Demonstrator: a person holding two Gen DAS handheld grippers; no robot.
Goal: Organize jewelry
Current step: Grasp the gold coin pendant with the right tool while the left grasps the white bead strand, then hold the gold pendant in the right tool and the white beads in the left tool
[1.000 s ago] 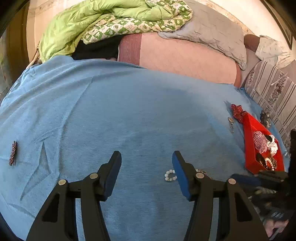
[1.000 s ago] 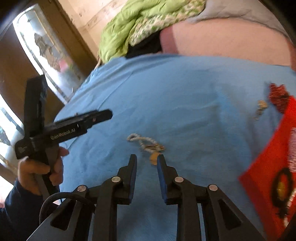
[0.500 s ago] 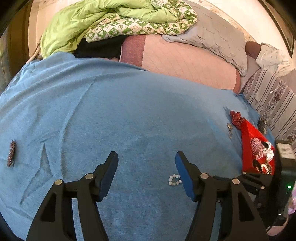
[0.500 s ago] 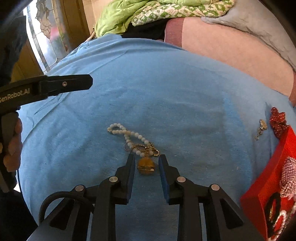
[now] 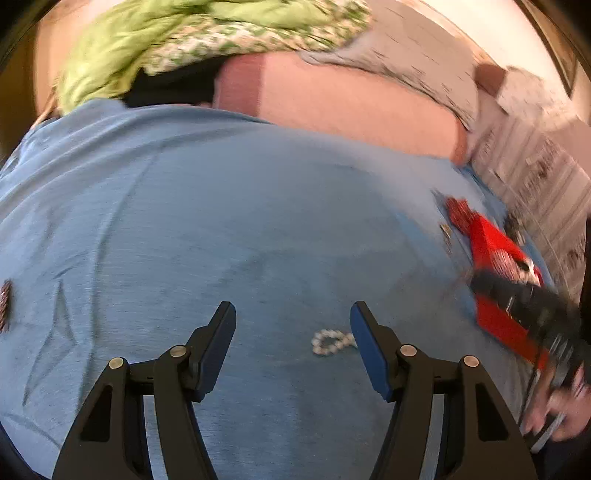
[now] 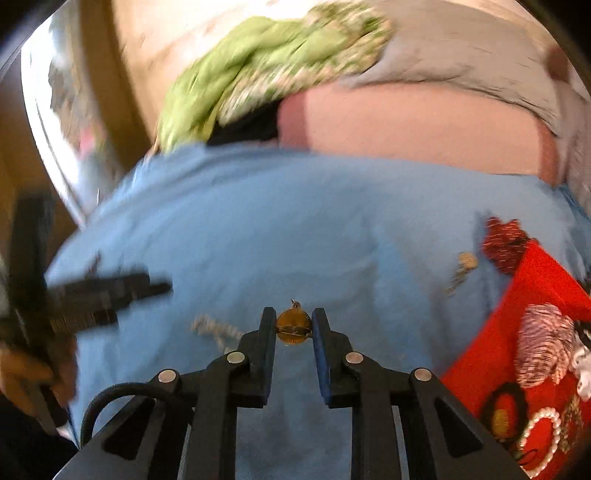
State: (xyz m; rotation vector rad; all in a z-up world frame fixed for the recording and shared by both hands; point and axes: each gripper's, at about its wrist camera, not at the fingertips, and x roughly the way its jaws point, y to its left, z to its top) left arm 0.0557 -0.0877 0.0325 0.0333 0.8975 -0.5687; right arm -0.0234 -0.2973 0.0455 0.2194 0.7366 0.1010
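Right gripper [image 6: 294, 326] clamped on a round gold pendant [image 6: 294, 327], fingers [image 6: 266, 332] pressed against its two sides, pendant lifted clear above the blue blanket [image 6: 280, 229] on the bed. Below and to the left of those fingers, blurred, a pale bead bracelet [image 6: 214, 328] lying on the blanket. Off to the right, a red tray [image 6: 532, 280] resting on the blanket, holding a red-and-white woven piece [image 6: 543, 343], a white bead ring [image 6: 543, 430] and a dark ring [image 6: 506, 410]; other small items in it too blurred to name. Just beyond the tray's far corner, a dark red sparkly ornament [image 6: 504, 243], and beside that a small gold trinket [image 6: 466, 263] on the blanket. At the left edge of the right wrist view, the left gripper [image 6: 110, 295] seen side-on, motion-blurred. From the left wrist view: left gripper [image 5: 293, 334] with fingers [image 5: 218, 339] wide apart, holding nothing, hovering over the blanket [image 5: 221, 206]. Between those fingers, nearer the right one, the bead bracelet [image 5: 330, 341] flat on the blanket. Far left, a small dark beaded strip [image 5: 5, 304] well apart from everything else. Right side, the red tray [image 5: 491, 243] partly crossed by the blurred right gripper [image 5: 524, 295]. Behind the blanket, a pink pillow [image 5: 332, 99], a green quilt [image 5: 177, 33] and a grey pillow [image 5: 406, 59] heaped at the head of the bed.
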